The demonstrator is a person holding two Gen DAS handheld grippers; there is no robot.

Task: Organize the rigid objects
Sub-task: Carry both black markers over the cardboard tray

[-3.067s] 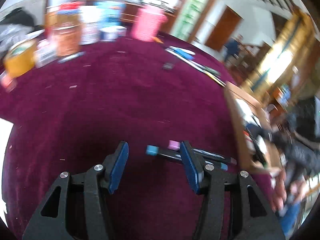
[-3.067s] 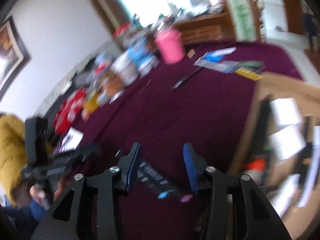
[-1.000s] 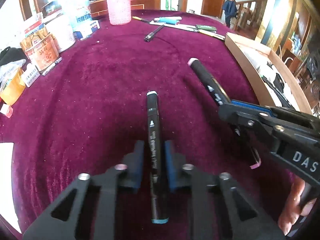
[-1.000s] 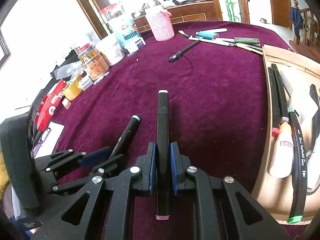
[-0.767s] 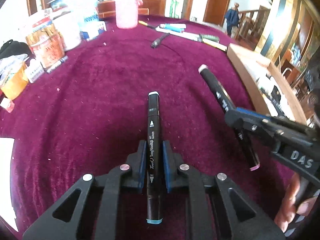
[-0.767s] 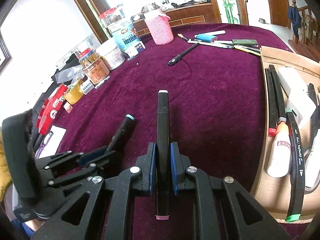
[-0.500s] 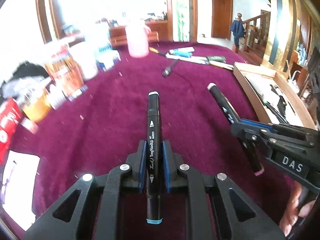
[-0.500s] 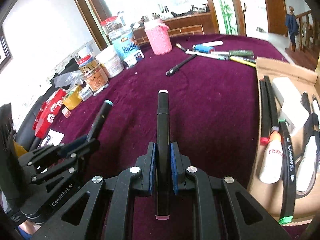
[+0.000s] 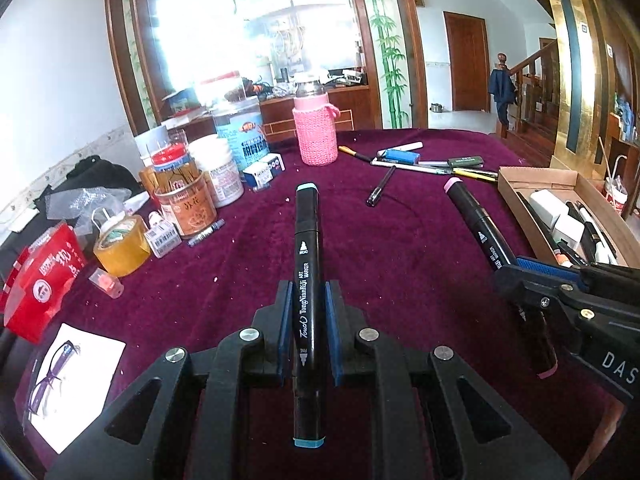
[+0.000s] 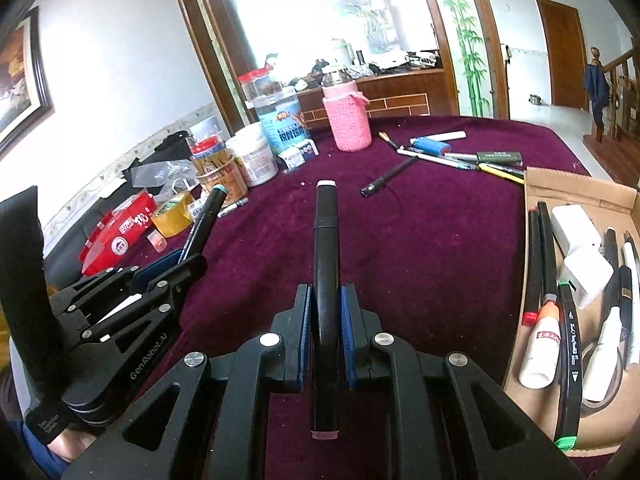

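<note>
My left gripper (image 9: 307, 300) is shut on a black art marker with blue caps (image 9: 306, 248), which points forward above the maroon tablecloth (image 9: 384, 248). My right gripper (image 10: 326, 300) is shut on a black marker with pink caps (image 10: 326, 240), held the same way. Each gripper shows in the other's view: the right one (image 9: 516, 268) with its pink-capped marker (image 9: 476, 220) at the right edge, the left one (image 10: 176, 258) with its blue-capped marker (image 10: 204, 220) at the left. A cardboard tray (image 10: 580, 184) with several pens and white adapters lies to the right.
Jars, tins, a tape roll (image 9: 120, 244) and a red box (image 9: 40, 276) crowd the left side. A pink knitted bottle (image 9: 316, 128) stands at the back. Loose pens (image 10: 460, 158) and a black pen (image 10: 388, 180) lie mid-table. A card picturing glasses (image 9: 68, 376) sits near left.
Both grippers have risen and tipped upward with their markers, so more of the room beyond the table shows. The grips have not changed.
</note>
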